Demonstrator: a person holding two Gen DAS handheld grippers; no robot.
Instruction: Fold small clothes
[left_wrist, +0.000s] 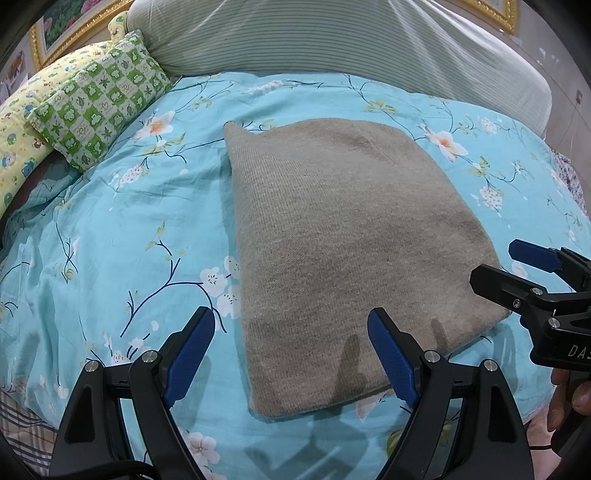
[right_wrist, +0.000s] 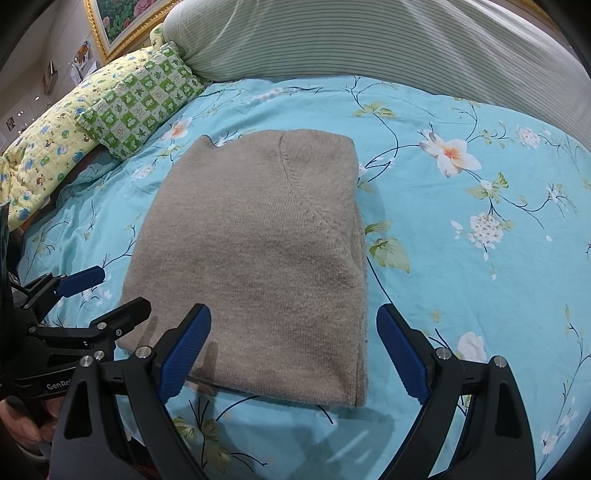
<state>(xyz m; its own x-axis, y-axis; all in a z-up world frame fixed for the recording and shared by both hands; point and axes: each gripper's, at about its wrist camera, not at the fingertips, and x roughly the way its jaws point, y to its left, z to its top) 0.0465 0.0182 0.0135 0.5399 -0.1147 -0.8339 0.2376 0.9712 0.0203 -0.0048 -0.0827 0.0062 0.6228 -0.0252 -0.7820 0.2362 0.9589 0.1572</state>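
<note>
A folded taupe knit sweater (left_wrist: 332, 258) lies flat on the floral turquoise bedspread (left_wrist: 110, 240), at the centre of the bed. The left hand-held gripper (left_wrist: 291, 332) hangs over its 6 o'clock edge, jaws wide and empty. The right hand-held gripper (right_wrist: 293, 328) likewise gapes, gripping nothing. A green checked pillow (left_wrist: 99, 96) sits at 10 o'clock.

A: We log the setting as a home bedroom.

B: Our evidence? We see a bed under a turquoise floral duvet cover (left_wrist: 110, 221), a green checked pillow (left_wrist: 99, 96) resting against a yellow cartoon-print pillow (left_wrist: 18, 122), and a striped bolster (left_wrist: 332, 40) along the head.

A: We add a gold-framed flower painting (right_wrist: 125, 18) on the wall, plus small items pinned nearby, too blurred to identify.
</note>
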